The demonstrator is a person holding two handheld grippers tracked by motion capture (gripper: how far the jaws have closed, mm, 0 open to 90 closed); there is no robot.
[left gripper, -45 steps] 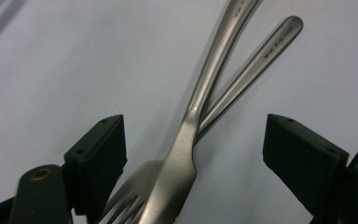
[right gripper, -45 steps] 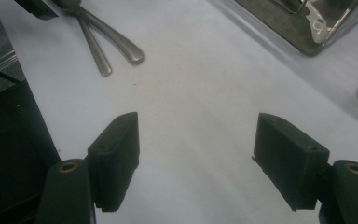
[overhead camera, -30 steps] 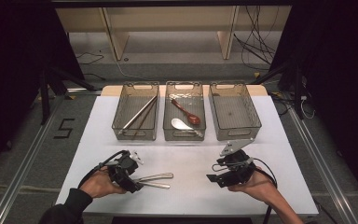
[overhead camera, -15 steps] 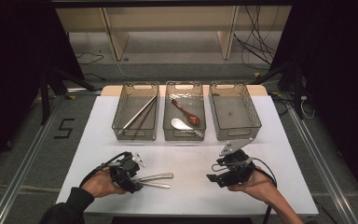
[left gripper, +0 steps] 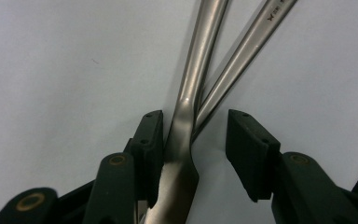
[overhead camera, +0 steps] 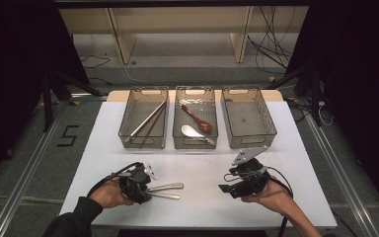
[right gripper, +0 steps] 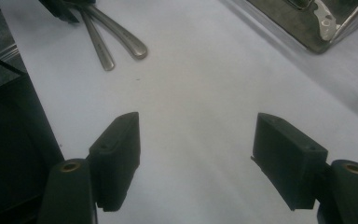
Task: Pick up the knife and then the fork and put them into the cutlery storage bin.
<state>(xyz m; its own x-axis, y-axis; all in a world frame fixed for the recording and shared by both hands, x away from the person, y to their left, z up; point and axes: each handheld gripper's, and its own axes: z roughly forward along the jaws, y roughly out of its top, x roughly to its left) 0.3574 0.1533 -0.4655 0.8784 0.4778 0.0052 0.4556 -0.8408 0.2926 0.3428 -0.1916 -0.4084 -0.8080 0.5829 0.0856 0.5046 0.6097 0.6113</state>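
Two steel utensils [overhead camera: 170, 186] lie side by side on the white table [overhead camera: 202, 212], handles pointing right. My left gripper [overhead camera: 145, 185] sits low over their left ends. In the left gripper view its jaws [left gripper: 193, 123] straddle both handles [left gripper: 200, 70]; they have just been closing. The left pad [left gripper: 151, 140] touches the nearer handle, while the right pad [left gripper: 247, 144] stands apart from them. My right gripper [overhead camera: 229, 182] rests at the front right, open over bare table [right gripper: 196, 135]. It faces the utensils' tips [right gripper: 121, 39].
Three clear bins stand in a row at the back. The left bin [overhead camera: 143, 143] holds long chopsticks. The middle bin [overhead camera: 195, 144] holds a brown spoon [overhead camera: 197, 118] and a white spoon [overhead camera: 192, 131]. The right bin [overhead camera: 254, 140] holds nothing. Beyond the table edges the floor is dark.
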